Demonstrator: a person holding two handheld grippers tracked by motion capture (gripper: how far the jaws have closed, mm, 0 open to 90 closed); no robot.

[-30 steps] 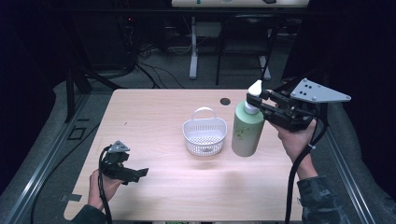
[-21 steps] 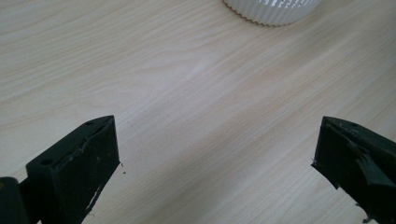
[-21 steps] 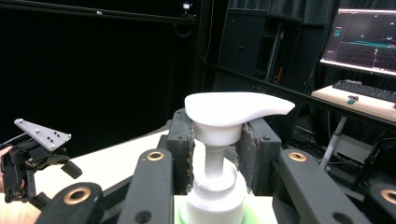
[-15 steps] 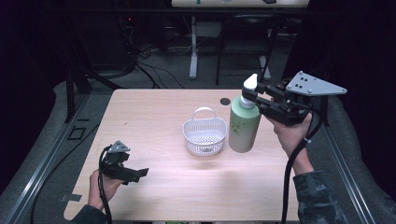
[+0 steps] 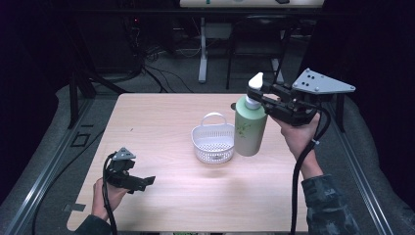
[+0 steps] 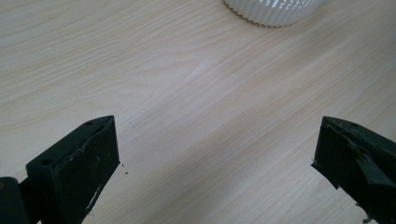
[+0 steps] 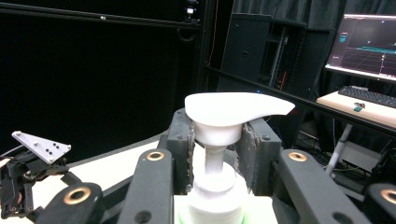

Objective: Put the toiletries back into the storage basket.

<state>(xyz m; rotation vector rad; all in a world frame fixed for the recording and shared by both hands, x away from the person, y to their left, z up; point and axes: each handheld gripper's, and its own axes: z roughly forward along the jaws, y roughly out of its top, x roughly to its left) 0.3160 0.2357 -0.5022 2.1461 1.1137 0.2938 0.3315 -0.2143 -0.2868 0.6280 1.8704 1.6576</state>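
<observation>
A pale green pump bottle (image 5: 250, 127) with a white pump head (image 7: 233, 109) hangs upright just off the wooden table (image 5: 161, 112), close to the right side of a white perforated basket (image 5: 213, 142). My right gripper (image 5: 264, 95) is shut on the bottle's neck under the pump head; in the right gripper view its pads (image 7: 247, 154) press the white collar from both sides. My left gripper (image 5: 144, 182) rests low at the table's front left, open, with bare wood between its jaws in the left gripper view. The basket's rim (image 6: 273, 9) lies beyond them.
A small dark disc (image 5: 233, 105) lies on the table behind the bottle, partly hidden. Table legs and cables stand on the floor beyond the far edge. A monitor (image 7: 369, 42) and a keyboard (image 7: 369, 95) sit on another desk at the right.
The right hand has carried the bottle slightly left and up, closer to the basket. The left gripper has stayed where it was.
</observation>
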